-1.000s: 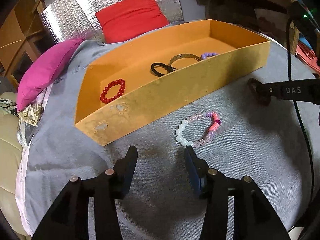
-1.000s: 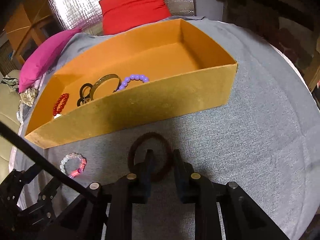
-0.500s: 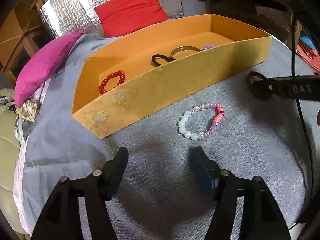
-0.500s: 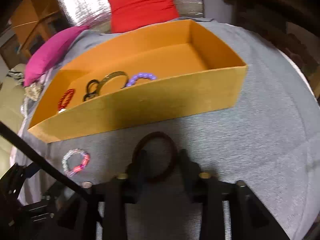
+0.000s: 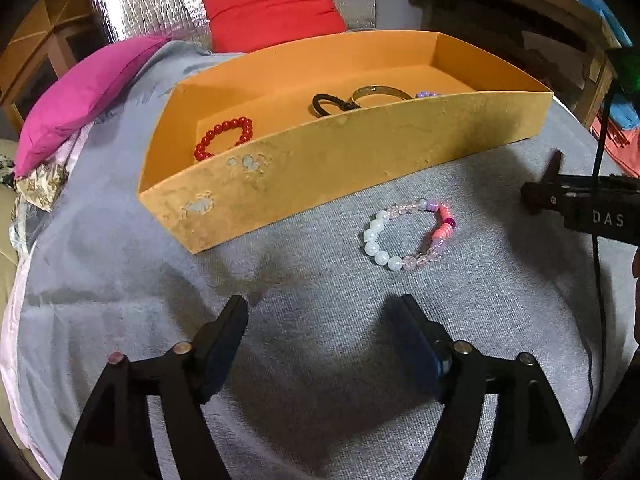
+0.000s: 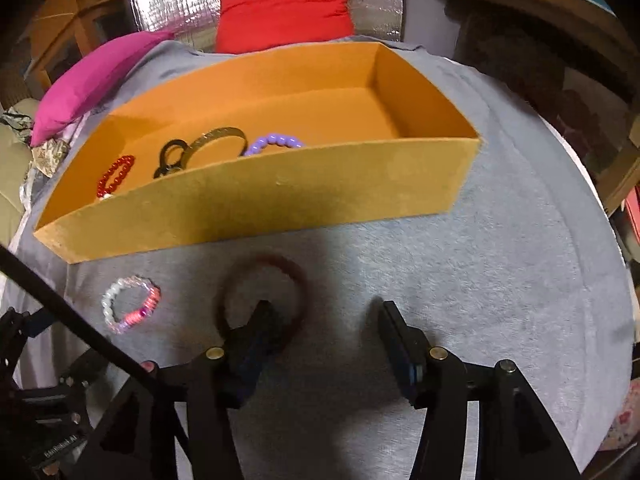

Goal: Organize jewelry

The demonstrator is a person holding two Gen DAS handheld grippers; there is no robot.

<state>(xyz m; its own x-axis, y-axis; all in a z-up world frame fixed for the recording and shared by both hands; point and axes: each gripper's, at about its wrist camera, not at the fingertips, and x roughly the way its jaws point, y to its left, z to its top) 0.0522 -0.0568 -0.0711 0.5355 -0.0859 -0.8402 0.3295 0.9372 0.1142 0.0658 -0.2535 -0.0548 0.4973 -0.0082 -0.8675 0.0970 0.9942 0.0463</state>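
Both tongs, left gripper [image 5: 322, 314] and right gripper [image 6: 324, 316], have just been spreading and grip nothing. On grey cloth [image 6: 500, 280], pastel bead bracelet [image 5: 408, 234] and brown hair tie [image 6: 262, 296], perhaps touching one finger, lie before orange box [image 5: 360, 168]; cushions behind.

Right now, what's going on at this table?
A person with a gripper in each hand is sorting jewelry into the orange box. A red bead bracelet, a black ring, a gold bangle and a purple bead bracelet already lie inside. The pastel bead bracelet and a dark hair tie lie on the grey cloth. The left gripper is open and empty. The right gripper has just been opening, one finger inside the hair tie's loop.
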